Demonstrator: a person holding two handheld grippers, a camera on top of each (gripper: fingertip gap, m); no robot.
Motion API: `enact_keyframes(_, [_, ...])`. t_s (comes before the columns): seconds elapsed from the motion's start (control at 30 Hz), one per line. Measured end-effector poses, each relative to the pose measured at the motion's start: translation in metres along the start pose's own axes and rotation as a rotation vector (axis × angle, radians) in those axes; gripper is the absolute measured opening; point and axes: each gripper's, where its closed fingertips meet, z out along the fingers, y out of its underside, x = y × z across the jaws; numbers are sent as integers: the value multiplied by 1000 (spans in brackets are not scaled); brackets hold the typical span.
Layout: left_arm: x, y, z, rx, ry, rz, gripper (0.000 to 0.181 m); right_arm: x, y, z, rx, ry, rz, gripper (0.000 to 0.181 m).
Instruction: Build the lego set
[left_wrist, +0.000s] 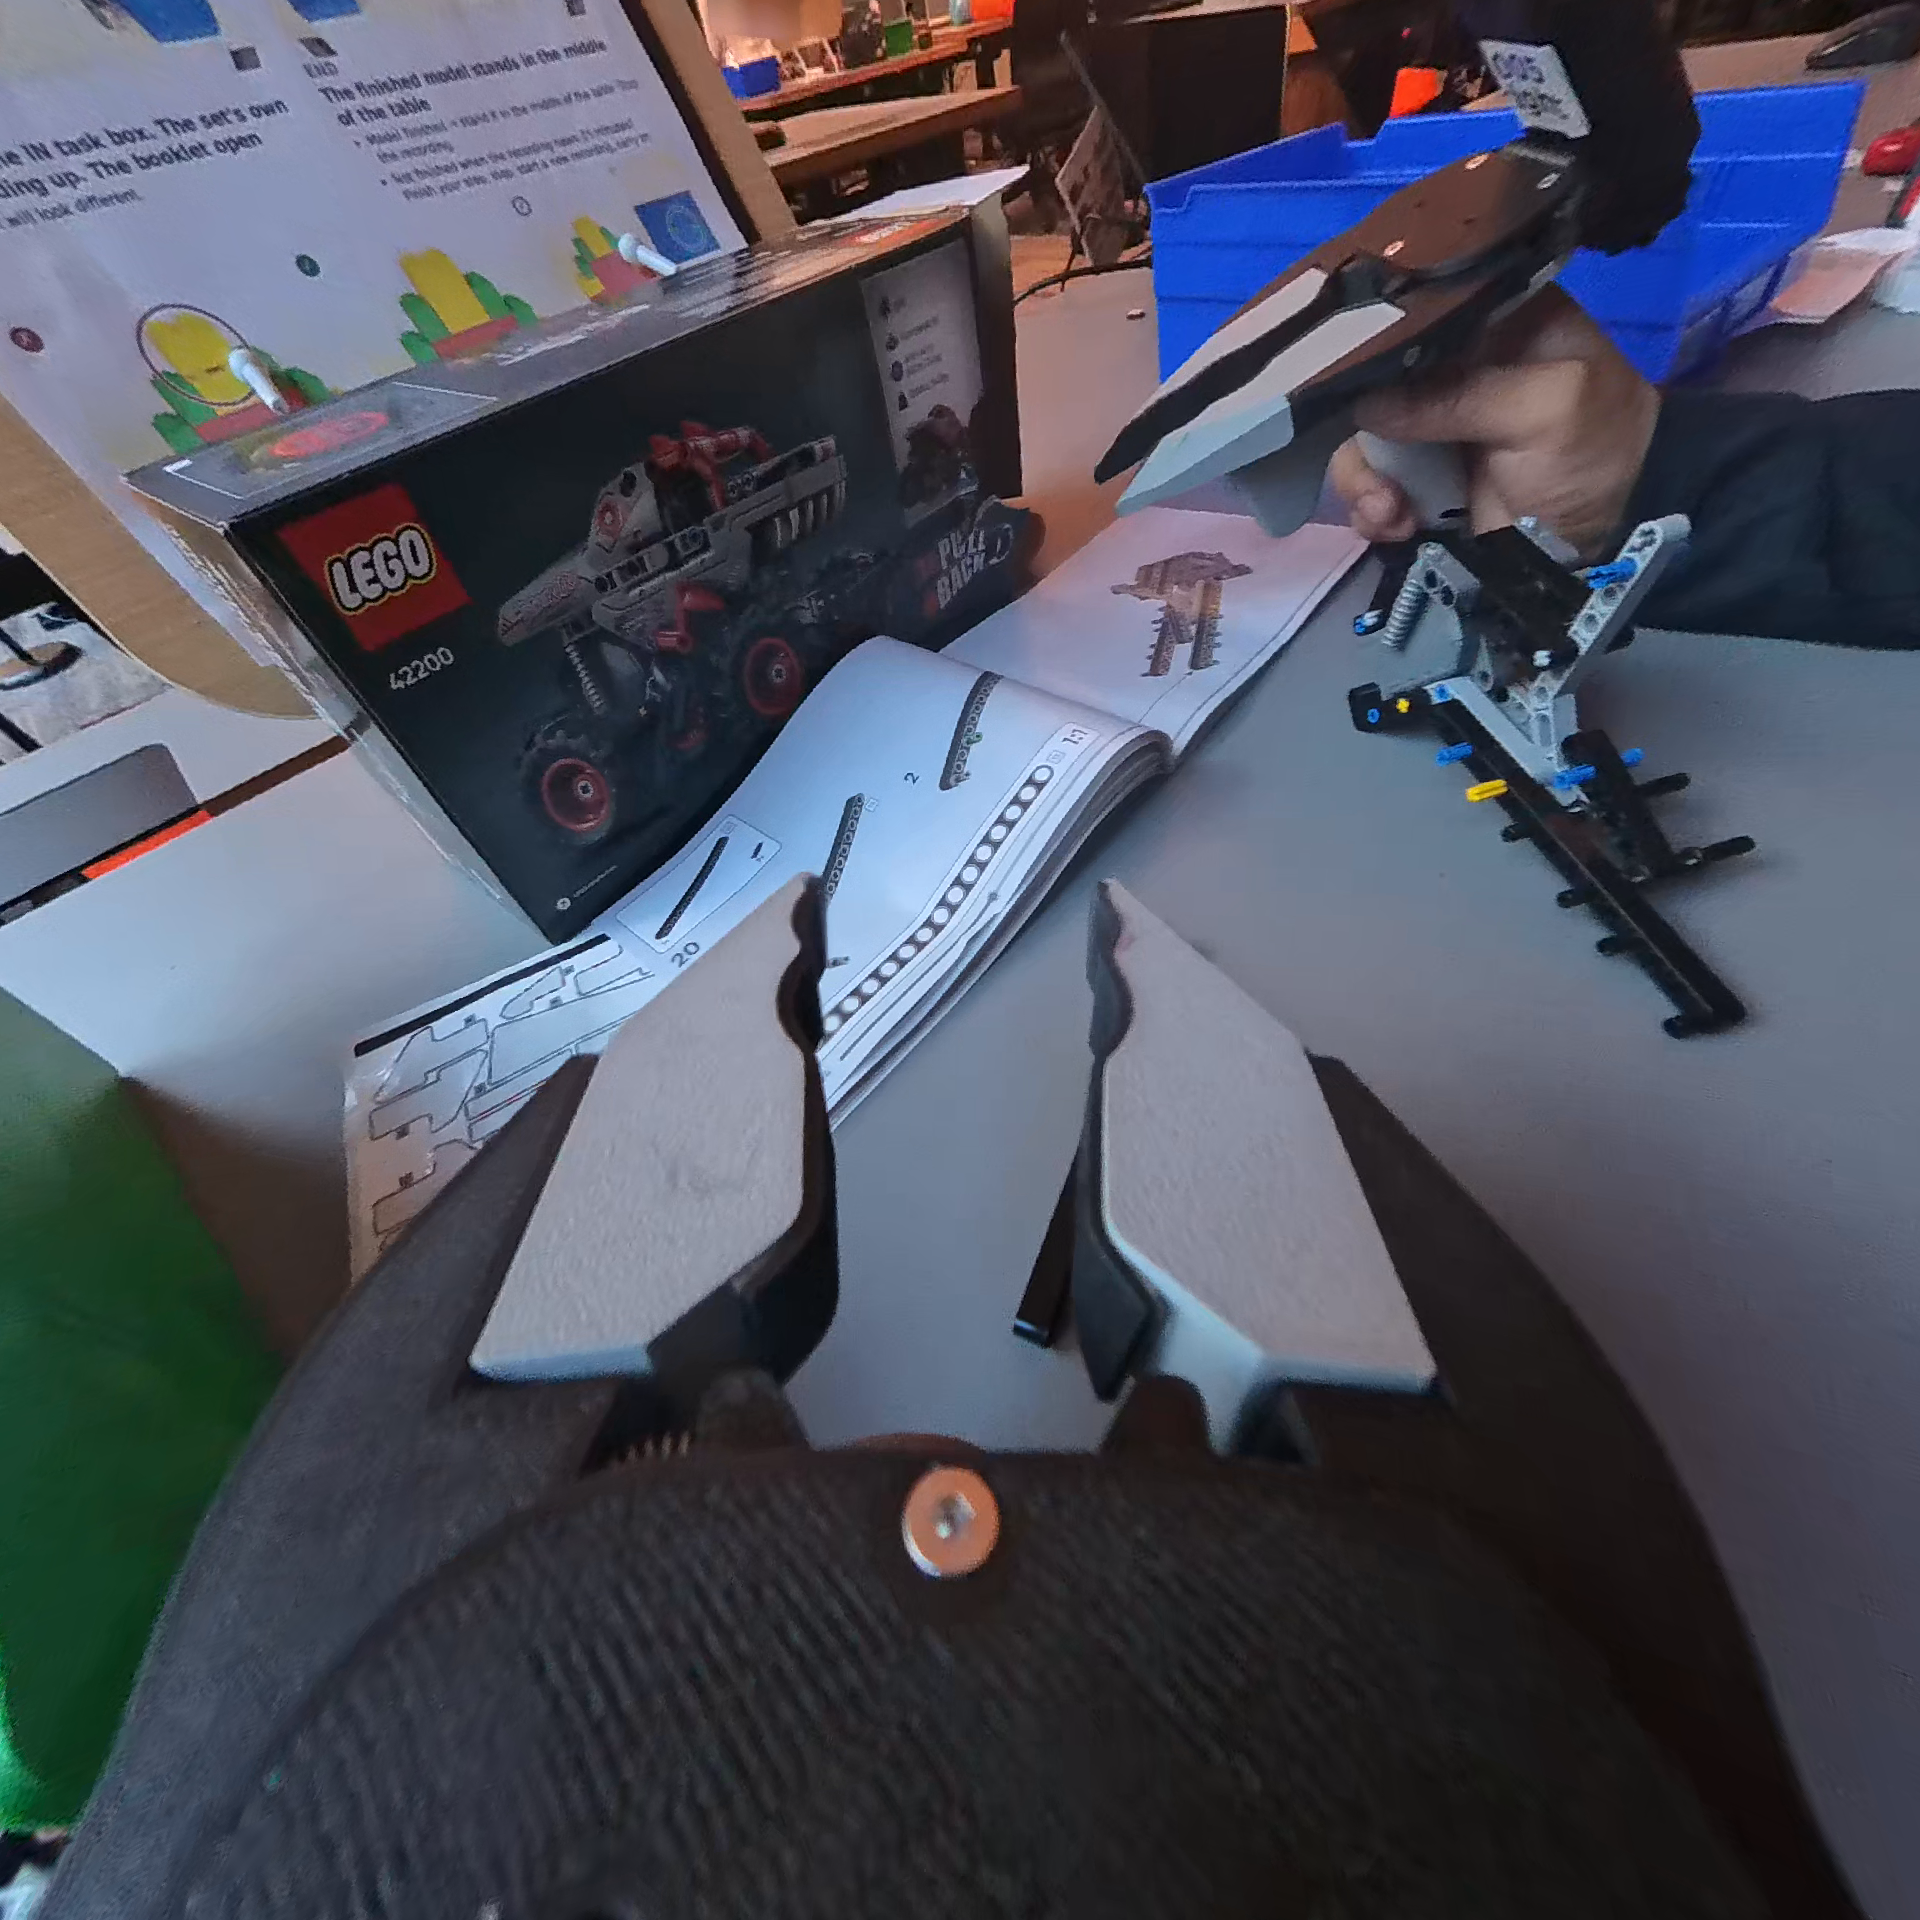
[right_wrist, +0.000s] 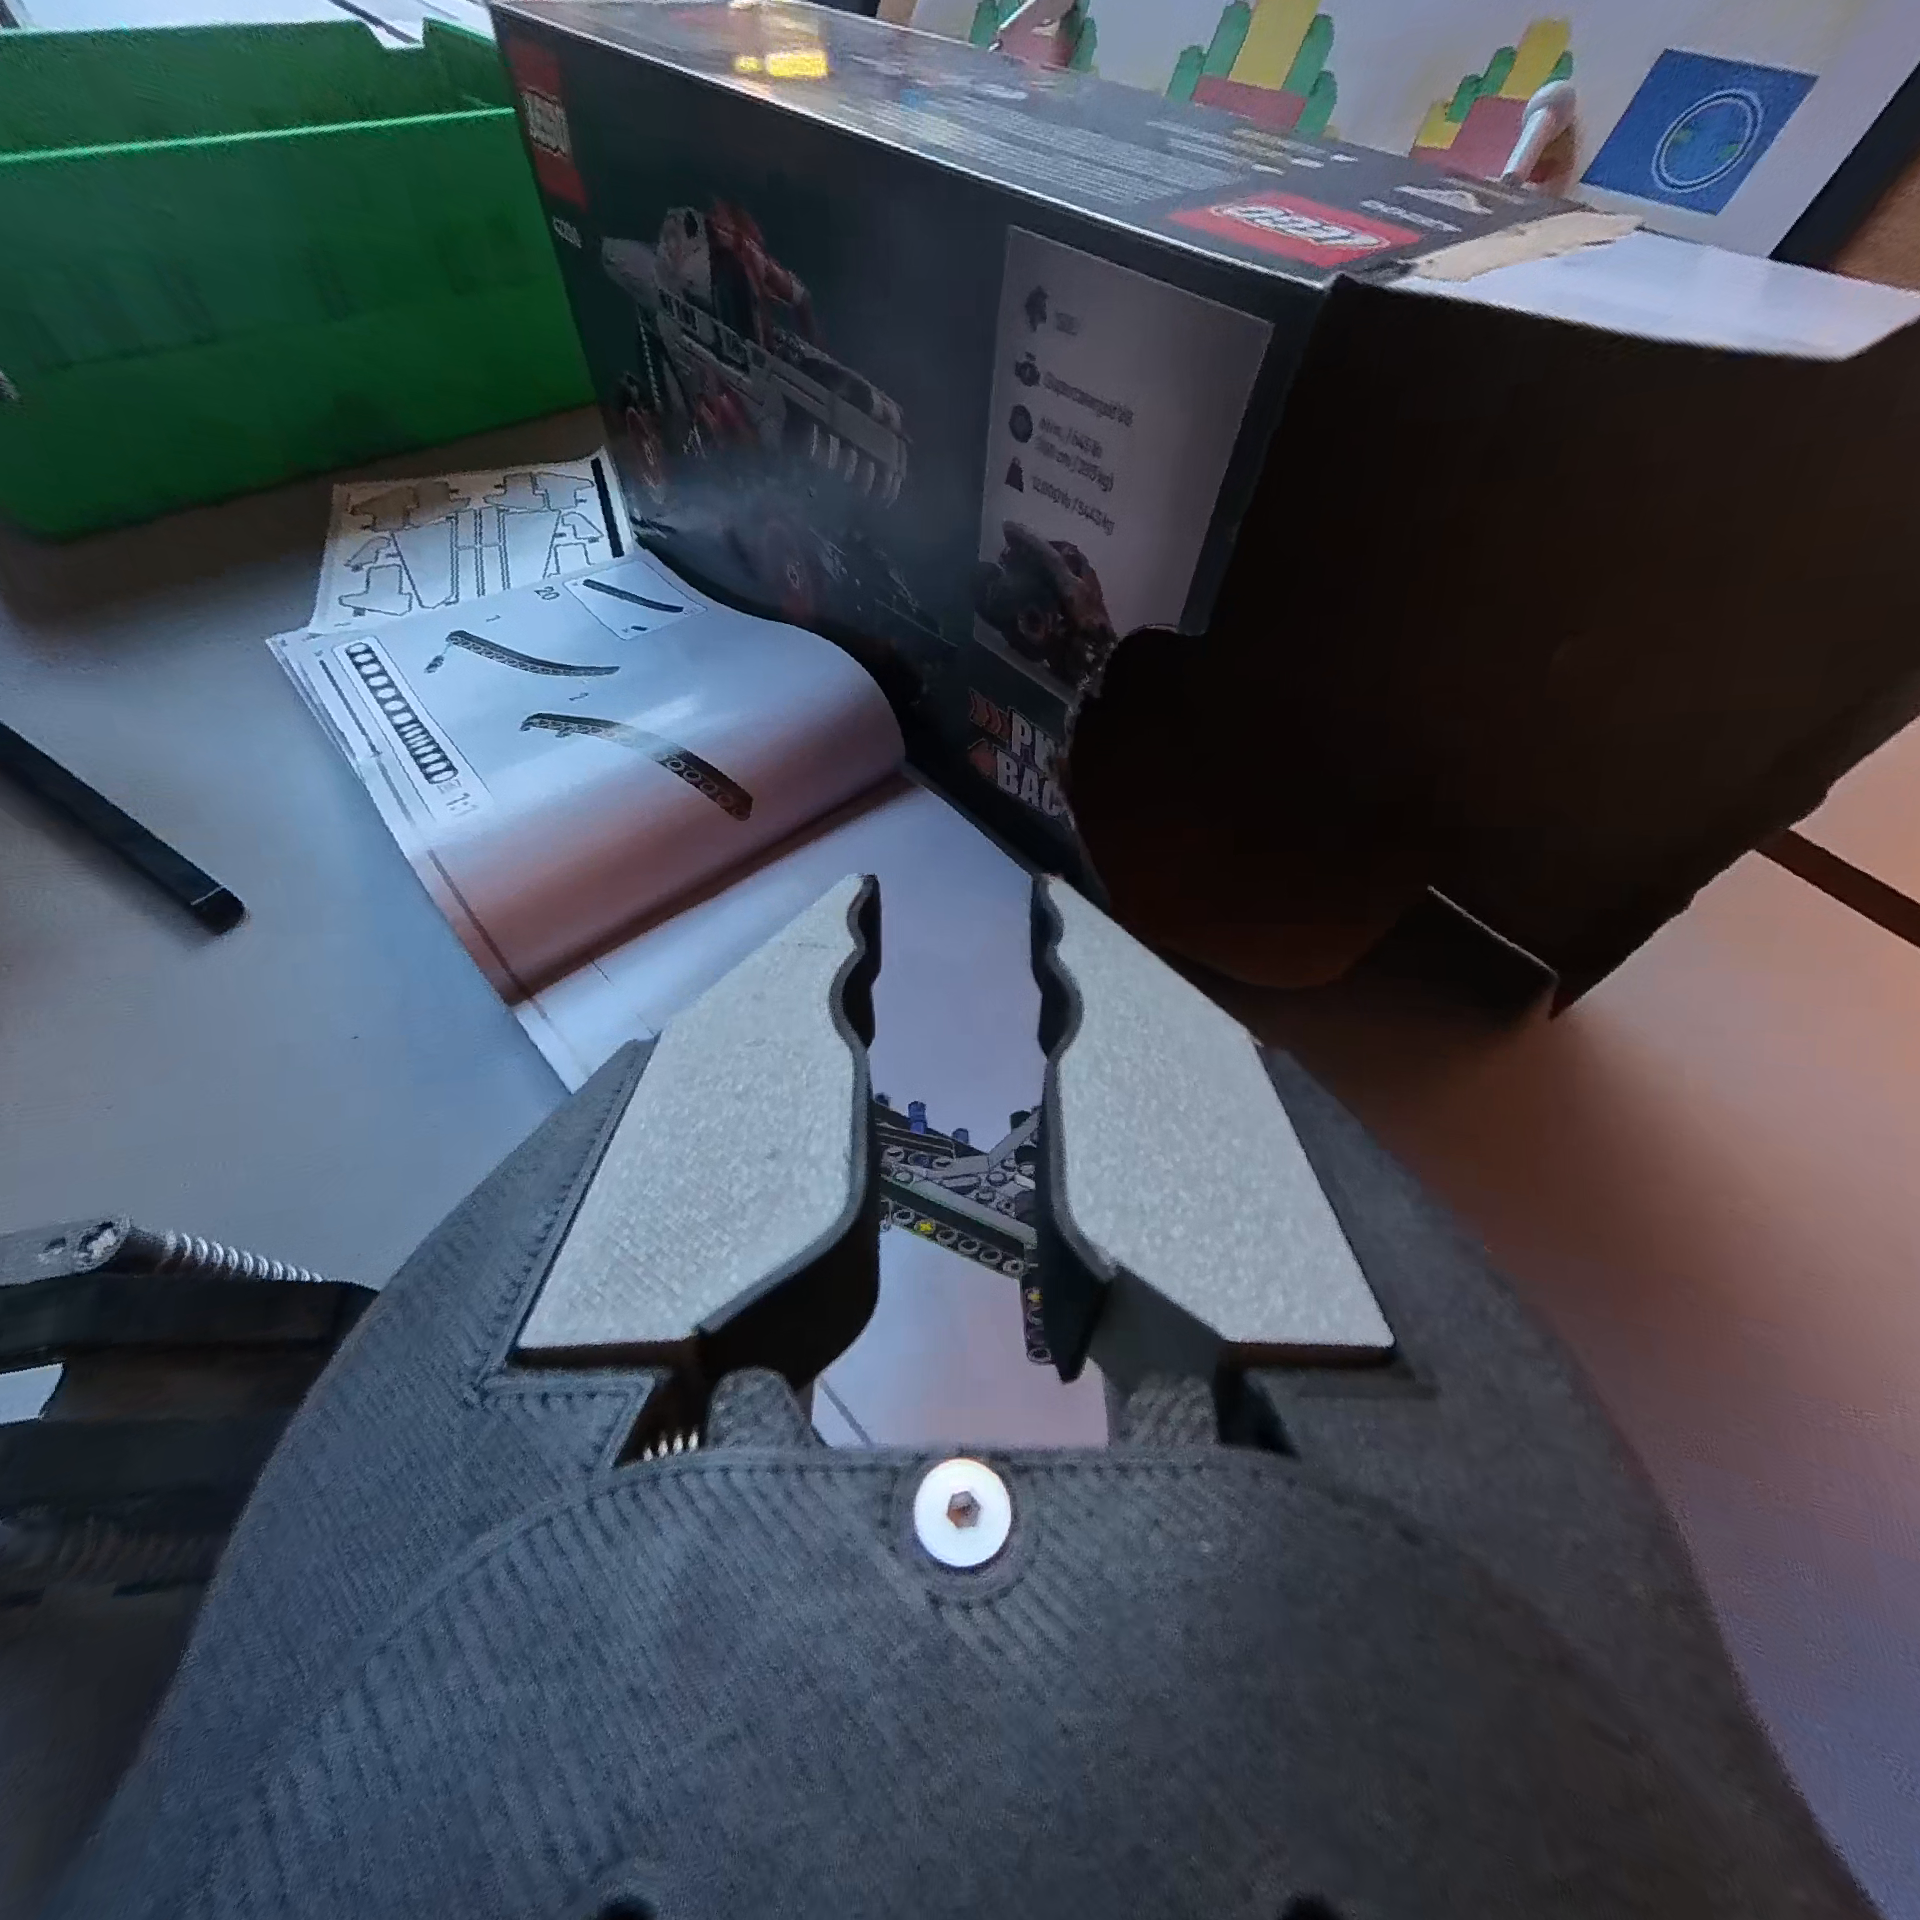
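The left gripper hovers low over the grey table, fingers spread wide with nothing between them. Just ahead lies the open instruction booklet, with the Lego box standing behind it at 11 o'clock. At 2 o'clock the right gripper hangs above the booklet's far page, fingers parted a little and empty. The half-built black and grey chassis rests on the table at 2 o'clock, beside the right hand. A green bin sits at 10 o'clock in the right wrist view.
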Motion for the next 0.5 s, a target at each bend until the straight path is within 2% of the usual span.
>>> enact_keyframes(0.3, [2, -2, 3, 18, -54, 50, 46, 9, 2, -19, -13, 146, -42, 30])
enact_keyframes(0.4, [10, -7, 9, 25, 32, -20, 46, 14, 8, -32, -13, 197, -12, 30])
enact_keyframes(0.5, [22, -25, 15, 49, 138, -56, 46, 11, 11, -46, 9, 222, 27, 30])
